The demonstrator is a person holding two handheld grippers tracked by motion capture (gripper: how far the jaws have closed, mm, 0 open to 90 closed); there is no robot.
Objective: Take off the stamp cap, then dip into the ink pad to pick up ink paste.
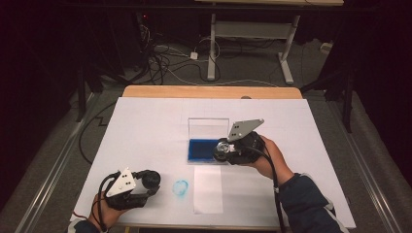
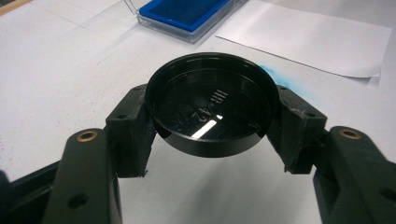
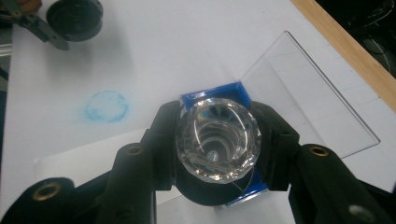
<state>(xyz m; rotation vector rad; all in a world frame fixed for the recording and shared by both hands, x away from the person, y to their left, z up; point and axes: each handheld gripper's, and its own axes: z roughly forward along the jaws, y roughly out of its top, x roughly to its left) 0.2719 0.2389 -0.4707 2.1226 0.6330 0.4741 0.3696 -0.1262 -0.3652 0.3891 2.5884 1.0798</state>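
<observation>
Clear faceted glass, a stamp, is clamped between the jaws of the right gripper, seen end-on in the right gripper view. It hangs directly above the blue ink pad, whose transparent lid stands open on the far side. The left gripper is closed on a black round cap, hollow side up, with moulded lettering inside. In the high view this gripper sits at the near left of the white table, well apart from the pad. A faint blue ring mark lies between cap and a white paper slip, which lies just in front of the pad.
</observation>
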